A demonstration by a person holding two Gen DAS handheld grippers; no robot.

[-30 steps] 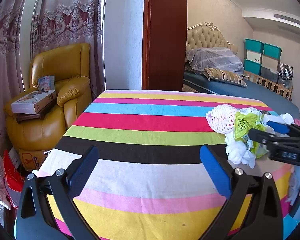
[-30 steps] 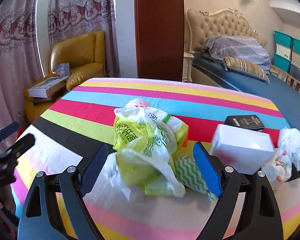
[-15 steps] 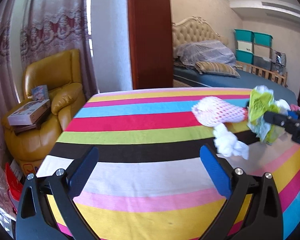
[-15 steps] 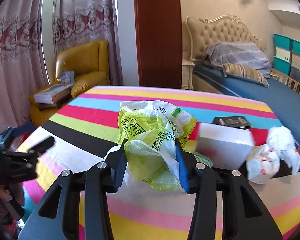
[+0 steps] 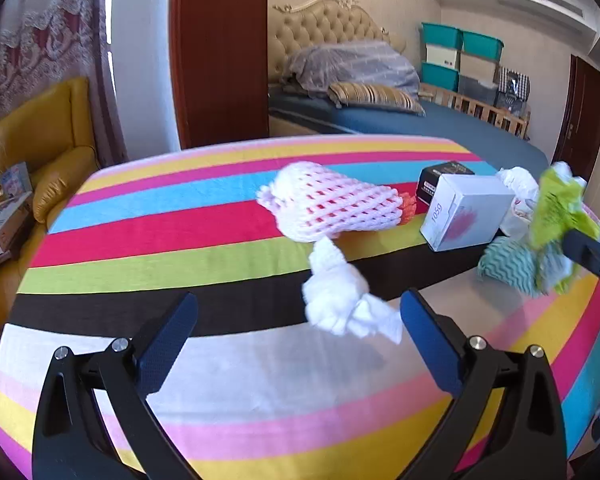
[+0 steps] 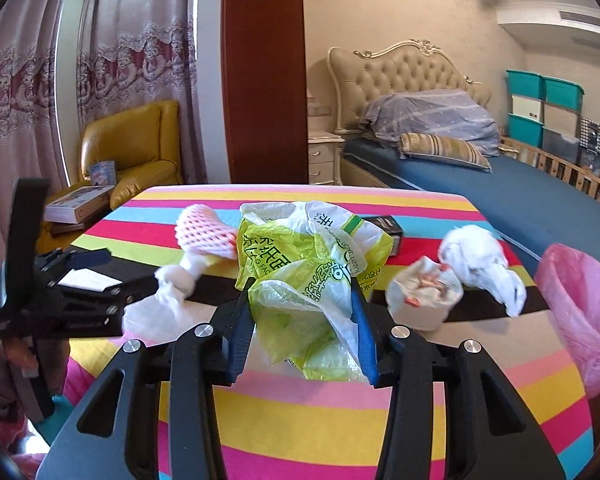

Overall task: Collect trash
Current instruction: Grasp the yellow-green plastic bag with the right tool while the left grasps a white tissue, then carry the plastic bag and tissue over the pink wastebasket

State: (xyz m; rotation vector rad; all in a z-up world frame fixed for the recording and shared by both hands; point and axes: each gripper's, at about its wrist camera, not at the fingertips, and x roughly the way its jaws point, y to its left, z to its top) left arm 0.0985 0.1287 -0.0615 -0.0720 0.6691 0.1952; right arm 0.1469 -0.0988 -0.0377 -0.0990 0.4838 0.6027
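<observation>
My right gripper (image 6: 302,330) is shut on a crumpled yellow-green plastic bag (image 6: 312,264) and holds it above the striped table (image 6: 340,432). The bag also shows at the right edge of the left wrist view (image 5: 556,208). My left gripper (image 5: 298,334) is open and empty, low over the table. A white crumpled tissue (image 5: 342,300) lies just ahead of it, close to its right finger. Behind the tissue lies a pink foam fruit net (image 5: 328,204). A pink trash bag (image 6: 580,304) stands open at the table's right edge.
A white box (image 5: 466,216) and a black box (image 5: 440,176) sit mid-table, a teal wavy cloth (image 5: 508,264) in front of them. A white bowl-like wad (image 6: 424,300) and white crumpled bag (image 6: 484,264) lie right. Yellow armchair (image 6: 136,152) left, bed (image 6: 500,184) behind.
My right gripper closed on the yellow-green bag and lifted it off the pile, uncovering the teal cloth and white tissue. My left gripper swung right, bringing the tissue and boxes into view.
</observation>
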